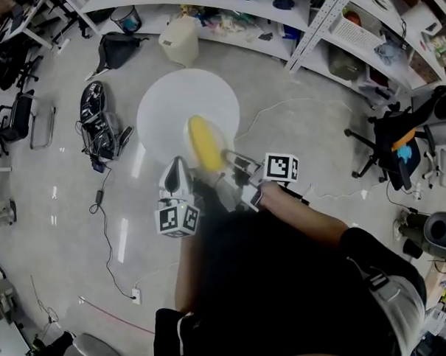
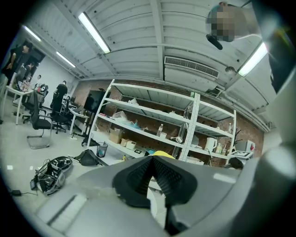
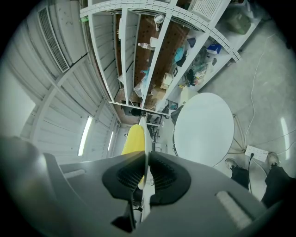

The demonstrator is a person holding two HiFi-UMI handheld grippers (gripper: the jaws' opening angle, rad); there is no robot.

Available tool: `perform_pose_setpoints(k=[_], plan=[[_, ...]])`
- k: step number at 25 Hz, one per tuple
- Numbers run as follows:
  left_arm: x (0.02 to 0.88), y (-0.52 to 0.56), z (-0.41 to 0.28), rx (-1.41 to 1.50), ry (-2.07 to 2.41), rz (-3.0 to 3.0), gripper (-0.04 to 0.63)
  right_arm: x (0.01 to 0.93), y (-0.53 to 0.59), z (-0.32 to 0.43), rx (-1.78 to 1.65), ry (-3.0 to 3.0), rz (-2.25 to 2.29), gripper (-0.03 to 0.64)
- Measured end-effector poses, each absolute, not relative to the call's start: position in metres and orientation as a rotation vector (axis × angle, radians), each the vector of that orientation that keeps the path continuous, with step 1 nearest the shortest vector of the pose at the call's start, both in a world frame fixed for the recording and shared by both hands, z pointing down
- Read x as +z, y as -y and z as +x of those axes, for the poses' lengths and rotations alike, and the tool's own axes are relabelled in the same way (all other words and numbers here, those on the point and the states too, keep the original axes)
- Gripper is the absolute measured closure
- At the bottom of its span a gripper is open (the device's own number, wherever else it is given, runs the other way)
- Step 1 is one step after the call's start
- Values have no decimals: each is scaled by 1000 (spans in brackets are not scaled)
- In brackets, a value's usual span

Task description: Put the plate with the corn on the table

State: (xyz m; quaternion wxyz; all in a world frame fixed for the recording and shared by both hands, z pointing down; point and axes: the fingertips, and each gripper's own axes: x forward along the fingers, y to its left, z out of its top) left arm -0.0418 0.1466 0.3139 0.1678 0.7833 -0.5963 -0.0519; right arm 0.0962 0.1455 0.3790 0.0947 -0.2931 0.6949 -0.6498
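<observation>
A yellow corn cob [image 1: 204, 143] lies on a white plate [image 1: 222, 139] that hangs over the near edge of the round white table [image 1: 168, 109]. My left gripper [image 1: 177, 168] is shut on the plate's near left rim, and my right gripper [image 1: 234, 161] is shut on its near right rim. In the left gripper view the dark pads [image 2: 138, 178] close on the white plate [image 2: 155, 200], and the corn [image 2: 162, 153] peeks above them. In the right gripper view the plate [image 3: 144, 139] shows edge-on between the pads, with the corn [image 3: 133, 139] to its left and the table [image 3: 203, 127] beyond.
A white bin [image 1: 180, 40] and a black bag [image 1: 118, 49] stand past the table by the shelves [image 1: 290, 16]. A black pack [image 1: 95, 116] and cables [image 1: 107, 230] lie on the floor at left. An office chair [image 1: 397, 140] stands at right.
</observation>
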Motion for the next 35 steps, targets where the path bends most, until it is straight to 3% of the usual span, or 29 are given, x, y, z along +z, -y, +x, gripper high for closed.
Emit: perform_pose_setpoints(k=[35], plan=[[325,-52,-95,-126,1618,2241,591,392,-68,41,-1948,-2010,-925,581]])
